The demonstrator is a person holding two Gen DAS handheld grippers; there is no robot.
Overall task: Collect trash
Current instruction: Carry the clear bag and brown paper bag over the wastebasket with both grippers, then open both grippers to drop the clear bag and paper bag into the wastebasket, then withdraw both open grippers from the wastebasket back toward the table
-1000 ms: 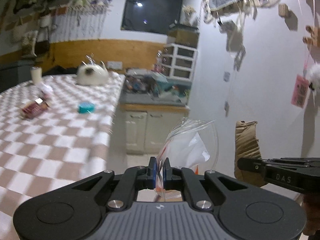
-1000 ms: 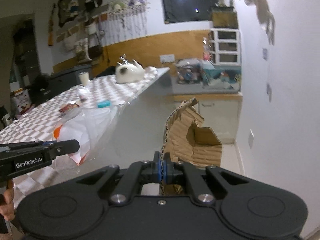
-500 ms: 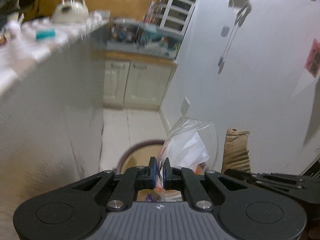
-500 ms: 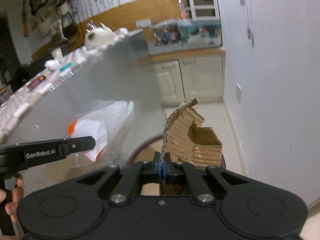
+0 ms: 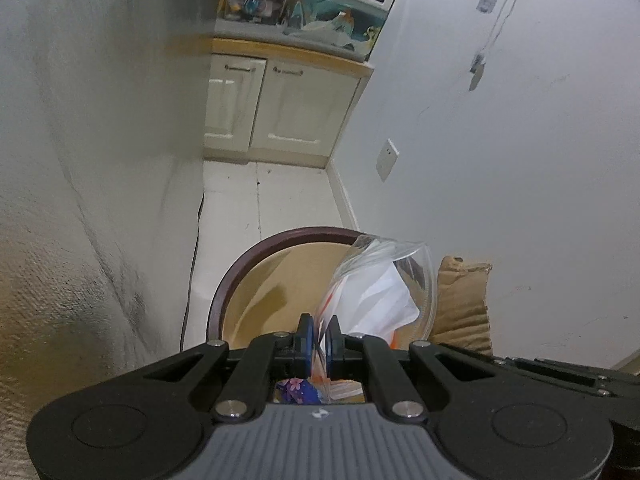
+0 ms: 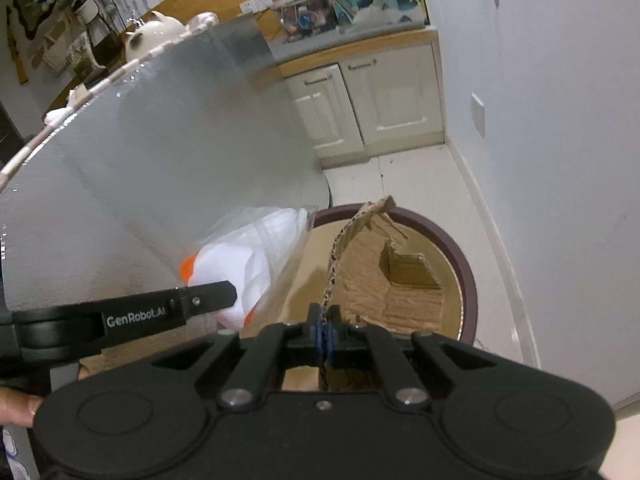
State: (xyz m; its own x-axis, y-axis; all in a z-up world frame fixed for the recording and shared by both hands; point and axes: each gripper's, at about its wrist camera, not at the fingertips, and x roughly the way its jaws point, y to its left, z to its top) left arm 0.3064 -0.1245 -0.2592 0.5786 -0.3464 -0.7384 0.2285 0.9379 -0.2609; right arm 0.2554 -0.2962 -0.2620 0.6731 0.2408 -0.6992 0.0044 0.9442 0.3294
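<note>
My left gripper [image 5: 319, 334] is shut on a clear plastic bag [image 5: 380, 292] with white paper and an orange scrap inside. It hangs over a round bin with a dark brown rim [image 5: 256, 256]. My right gripper [image 6: 326, 330] is shut on a torn piece of corrugated cardboard [image 6: 384, 276], held over the same bin [image 6: 464, 276]. The bag also shows in the right wrist view [image 6: 248, 264], left of the cardboard. The cardboard shows in the left wrist view [image 5: 462, 304], right of the bag.
A tall grey counter side [image 5: 100, 160] stands close on the left. A white wall [image 5: 500, 160] with a socket [image 5: 387, 160] is on the right. Cream cabinets [image 5: 280, 108] close the narrow floor passage [image 5: 264, 200] ahead. A cat-shaped pot [image 6: 154, 36] sits on the countertop.
Both grippers have dropped from tabletop height and tilted down. The bag and the cardboard now hang over the round bin on the floor. Both stay shut.
</note>
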